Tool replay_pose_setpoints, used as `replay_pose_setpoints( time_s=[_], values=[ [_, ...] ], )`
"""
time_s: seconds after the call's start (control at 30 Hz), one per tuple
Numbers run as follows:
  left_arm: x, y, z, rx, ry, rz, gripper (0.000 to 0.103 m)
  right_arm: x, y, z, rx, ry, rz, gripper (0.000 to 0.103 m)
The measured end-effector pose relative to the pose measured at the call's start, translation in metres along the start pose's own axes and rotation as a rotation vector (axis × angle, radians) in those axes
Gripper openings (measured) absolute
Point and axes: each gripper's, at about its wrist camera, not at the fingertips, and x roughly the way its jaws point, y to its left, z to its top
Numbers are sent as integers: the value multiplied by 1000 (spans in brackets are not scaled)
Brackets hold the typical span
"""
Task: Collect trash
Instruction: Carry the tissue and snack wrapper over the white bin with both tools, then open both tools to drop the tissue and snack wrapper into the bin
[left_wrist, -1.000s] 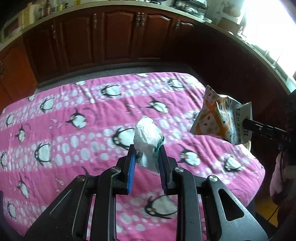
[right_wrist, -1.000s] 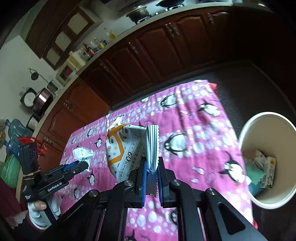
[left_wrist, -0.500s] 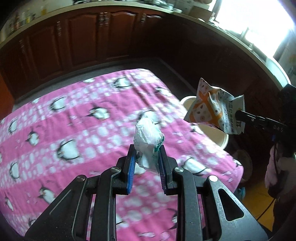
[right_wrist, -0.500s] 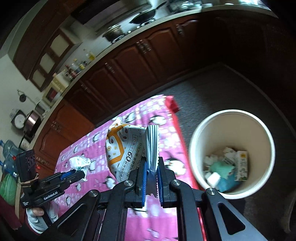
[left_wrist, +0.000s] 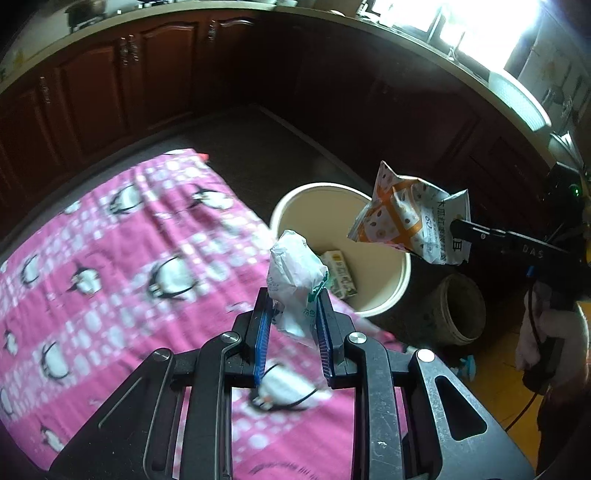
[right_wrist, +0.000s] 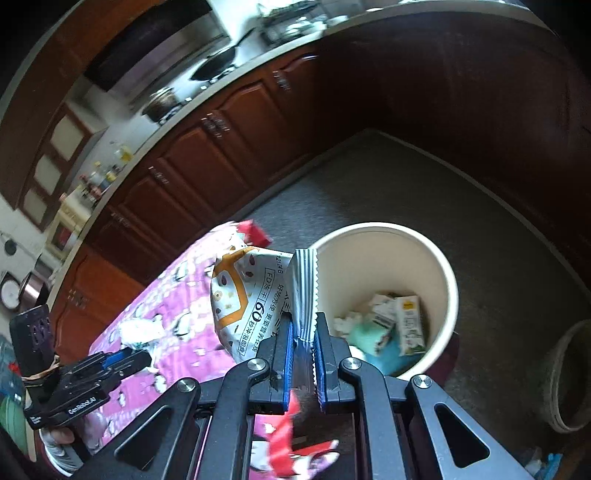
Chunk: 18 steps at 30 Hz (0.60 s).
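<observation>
Snack bag (right_wrist: 247, 295) in my right gripper (right_wrist: 303, 354), clamped at its seal beside the bin (right_wrist: 448, 280) rim.
My left gripper (left_wrist: 291, 325) gripped a crumpled wrapper (left_wrist: 295, 273) over the table edge (left_wrist: 258, 229), farther from the bin.

Black tongs (left_wrist: 293, 325) with blue pads (left_wrist: 262, 332), silver screws, white "DAS" lettering.

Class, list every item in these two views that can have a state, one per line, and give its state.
left hand-held gripper: shut on crumpled white wrapper, held in the air
right hand-held gripper: shut on orange snack bag, held in the air
white bin: upright, open, partly filled with cartons
kitchen cabinet doors: closed
</observation>
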Motion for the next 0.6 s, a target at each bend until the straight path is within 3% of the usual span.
replay_pose_setpoints(
  time_s=[0.33, 0.6],
  values=[
    [49, -31, 24, 18, 56, -61, 21, 7, -45, -2, 79, 14, -115, 9],
    [79, -41, 33, 22, 86, -68, 21, 23, -57, -4, 106, 34, -171, 9]
  ],
)
